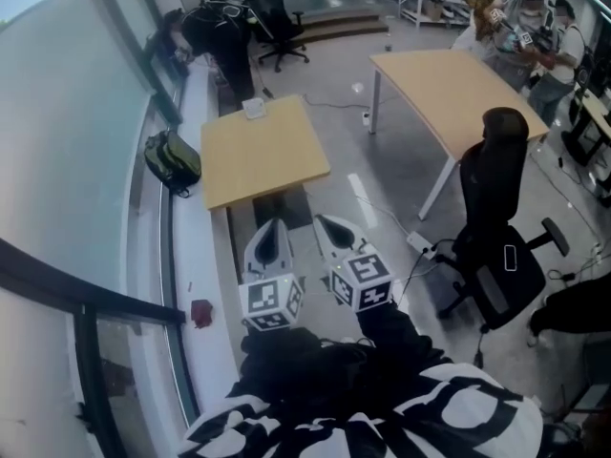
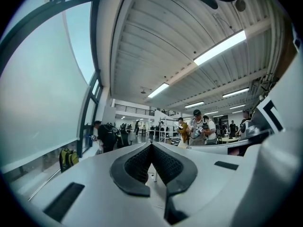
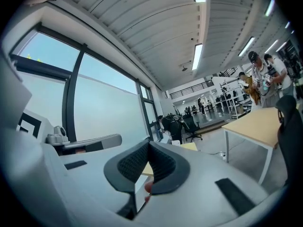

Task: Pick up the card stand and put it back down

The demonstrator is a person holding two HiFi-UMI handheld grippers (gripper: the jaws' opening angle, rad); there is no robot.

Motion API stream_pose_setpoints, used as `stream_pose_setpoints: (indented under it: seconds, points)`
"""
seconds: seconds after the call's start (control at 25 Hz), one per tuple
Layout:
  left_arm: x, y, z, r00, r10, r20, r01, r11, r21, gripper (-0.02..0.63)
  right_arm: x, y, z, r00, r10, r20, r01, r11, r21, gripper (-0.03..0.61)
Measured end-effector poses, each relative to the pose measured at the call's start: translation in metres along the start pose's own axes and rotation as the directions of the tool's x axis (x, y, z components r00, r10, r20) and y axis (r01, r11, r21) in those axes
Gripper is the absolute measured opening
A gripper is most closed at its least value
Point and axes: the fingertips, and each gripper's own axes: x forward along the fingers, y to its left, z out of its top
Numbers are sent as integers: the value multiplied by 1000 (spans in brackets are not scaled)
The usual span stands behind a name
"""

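Note:
The card stand [image 1: 253, 108] is a small white piece at the far edge of a small wooden table [image 1: 263, 156] in the head view. Both grippers are held up in the air short of the table's near edge, well apart from the stand. My left gripper [image 1: 276, 223] is shut, its dark pads [image 2: 137, 164] meeting at the tip with nothing between them. My right gripper [image 1: 319, 219] is shut and empty too. In the right gripper view the jaws [image 3: 149, 143] point toward the table [image 3: 191, 146], where a small white shape [image 3: 175, 143] may be the stand.
A second, larger table [image 1: 449, 84] stands to the right with a black office chair [image 1: 496, 246] in front of it. A green backpack [image 1: 172, 160] leans by the window sill. People stand at the back right [image 1: 520, 17] and by the window [image 1: 215, 31]. Cables and a power strip [image 1: 420, 243] lie on the floor.

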Motion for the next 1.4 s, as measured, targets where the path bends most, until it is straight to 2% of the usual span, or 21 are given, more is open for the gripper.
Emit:
stream_pose_setpoints:
  seconds: [0.36, 0.76, 0.88, 1.08, 1.4]
  points:
    - [17, 36, -19, 998, 21, -55, -22, 1000, -10, 5, 41, 12, -9, 999, 22, -27, -22, 1000, 5, 18]
    - [50, 135, -1, 999, 45, 5, -45, 997, -55, 5, 133, 66, -12, 996, 65, -55, -67, 997, -45, 18]
    - [59, 160, 4, 999, 34, 18, -34, 998, -50, 5, 158, 74, -10, 998, 45, -44, -47, 998, -45, 18]
    - [66, 194, 14, 999, 32, 31, -32, 999, 14, 5, 194, 81, -7, 1000, -5, -28, 4, 1000, -28, 18]
    - [81, 231, -6, 1000, 10, -18, -11, 999, -42, 5, 226, 94, -16, 997, -41, -58, 37, 997, -66, 18]
